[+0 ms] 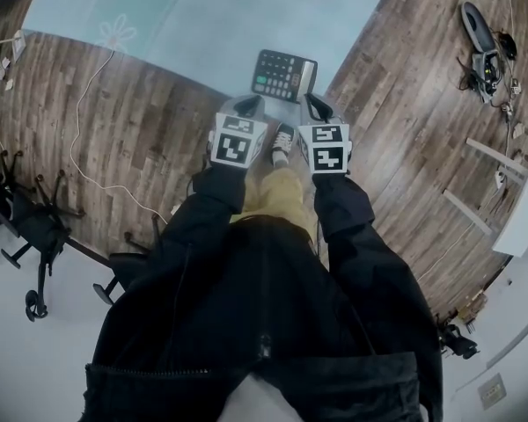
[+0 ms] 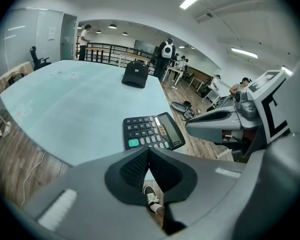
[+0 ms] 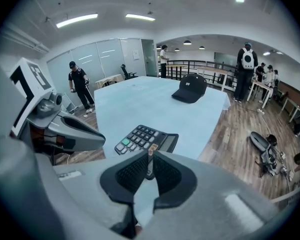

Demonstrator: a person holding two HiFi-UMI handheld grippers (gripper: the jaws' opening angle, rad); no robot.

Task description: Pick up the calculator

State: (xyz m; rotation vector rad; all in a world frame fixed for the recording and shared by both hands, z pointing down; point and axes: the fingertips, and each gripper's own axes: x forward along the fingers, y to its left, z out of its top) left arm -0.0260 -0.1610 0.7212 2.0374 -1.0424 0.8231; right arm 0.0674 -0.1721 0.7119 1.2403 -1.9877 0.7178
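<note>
The calculator [image 1: 283,75] lies flat on the pale blue table [image 1: 185,25], close to the table edge nearest the person. Its keypad is at one end and its raised display at the other. Both tools hang on the person's side of the calculator and point steeply down at it. The left tool [image 1: 249,105] is just short of the calculator's keypad end, and the right tool [image 1: 317,105] is just short of its display end. Neither touches it.

In the left gripper view, the left tool [image 2: 149,151] has its pads pressed together with nothing between them. In the right gripper view, the right tool [image 3: 150,159] is barely parted, a thin slit that also holds nothing, and the calculator shows through it. A dark cap [image 3: 190,88] sits well beyond the calculator and plays no part in this.

The step in hand looks like the final approach, with the grasp not yet made. To do it well, I'd say the right tool needs to spread much wider before it gets closer, since the slit looks too narrow to take the body. The raised display end looks like the easiest place to grip. One jaw could go under the lip and one on top, closing squarely so the smooth case doesn't slide towards the edge. The left tool could press down on the keypad end to steady it.
</note>
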